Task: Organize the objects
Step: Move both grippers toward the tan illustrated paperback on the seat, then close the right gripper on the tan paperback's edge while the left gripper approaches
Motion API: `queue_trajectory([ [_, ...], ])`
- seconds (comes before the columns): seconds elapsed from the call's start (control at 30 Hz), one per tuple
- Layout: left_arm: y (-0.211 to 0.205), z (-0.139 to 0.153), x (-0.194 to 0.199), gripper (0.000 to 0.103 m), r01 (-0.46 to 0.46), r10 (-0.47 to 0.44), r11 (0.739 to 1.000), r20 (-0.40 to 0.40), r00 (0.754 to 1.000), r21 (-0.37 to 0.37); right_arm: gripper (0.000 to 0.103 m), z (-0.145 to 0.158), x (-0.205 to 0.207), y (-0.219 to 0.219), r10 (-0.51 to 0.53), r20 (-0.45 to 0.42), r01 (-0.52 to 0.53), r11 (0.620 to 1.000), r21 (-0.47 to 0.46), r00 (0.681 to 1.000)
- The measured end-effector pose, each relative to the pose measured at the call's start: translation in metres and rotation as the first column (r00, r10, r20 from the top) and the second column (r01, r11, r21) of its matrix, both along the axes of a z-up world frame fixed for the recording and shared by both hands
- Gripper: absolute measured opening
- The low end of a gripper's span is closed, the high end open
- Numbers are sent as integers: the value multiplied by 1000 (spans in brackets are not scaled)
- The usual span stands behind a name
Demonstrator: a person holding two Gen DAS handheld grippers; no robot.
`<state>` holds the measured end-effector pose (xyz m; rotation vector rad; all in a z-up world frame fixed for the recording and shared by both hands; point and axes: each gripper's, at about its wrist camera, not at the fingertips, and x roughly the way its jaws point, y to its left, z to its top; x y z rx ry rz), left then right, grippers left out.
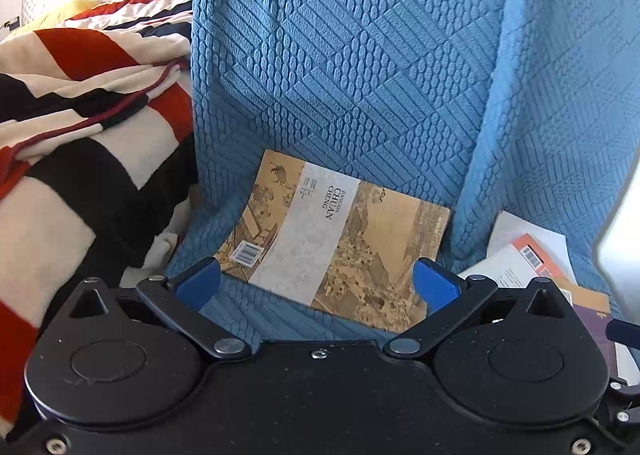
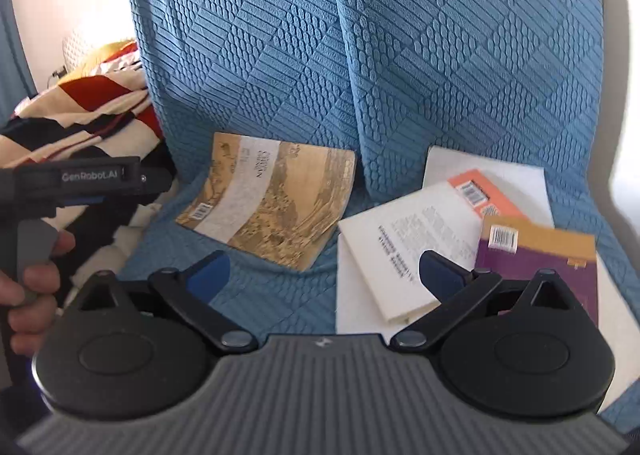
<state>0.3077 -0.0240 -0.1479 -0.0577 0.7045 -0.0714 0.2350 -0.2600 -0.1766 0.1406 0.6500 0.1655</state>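
Both the left gripper [image 1: 316, 283] and right gripper [image 2: 324, 275] gape wide, empty. The tan book [image 2: 272, 203] lies apart from the loose pile of books [image 2: 472, 239] on the blue-covered seat [image 2: 360, 55]; organizing appears barely begun.

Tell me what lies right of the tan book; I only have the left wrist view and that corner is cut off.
Observer: A loose pile. The right wrist view shows a white book on top, overlapping an orange book and a purple book.
Operator: Report what they rest on.
Observer: A white sheet lies under the pile, on the blue cover.
Operator: Say whether the tan book touches that pile.
Observer: The tan book lies apart; a strip of blue cover shows between it and the white book.
Operator: Check the right gripper.
Observer: The right gripper is open and empty, above the gap between tan and white books.
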Motion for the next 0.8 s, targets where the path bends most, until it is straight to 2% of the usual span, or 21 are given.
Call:
queue_trajectory([
  [0.2, 0, -9, 17, 102, -17, 17, 1000, -8, 1000, -14, 103, -5, 26, -5, 25, 20, -25, 999, 21, 999],
  [0.3, 5, -14, 18, 102, -13, 12, 999, -20, 1000, -35, 103, -10, 44, -4, 30, 1, -30, 999, 24, 1000],
  [0.43, 7, -20, 21, 100, -5, 4, 1000, -53, 999, -18, 103, -17, 65, -2, 34, -23, -33, 999, 28, 999],
  [0.6, 9, -33, 27, 95, 10, -13, 1000, -113, 993, -29, 103, -26, 92, -1, 52, -62, -47, 996, 75, 997],
  [0.8, 10, -46, 36, 95, 6, -10, 1000, -137, 990, -29, 100, -44, 130, 5, 93, -102, -80, 989, 123, 990],
])
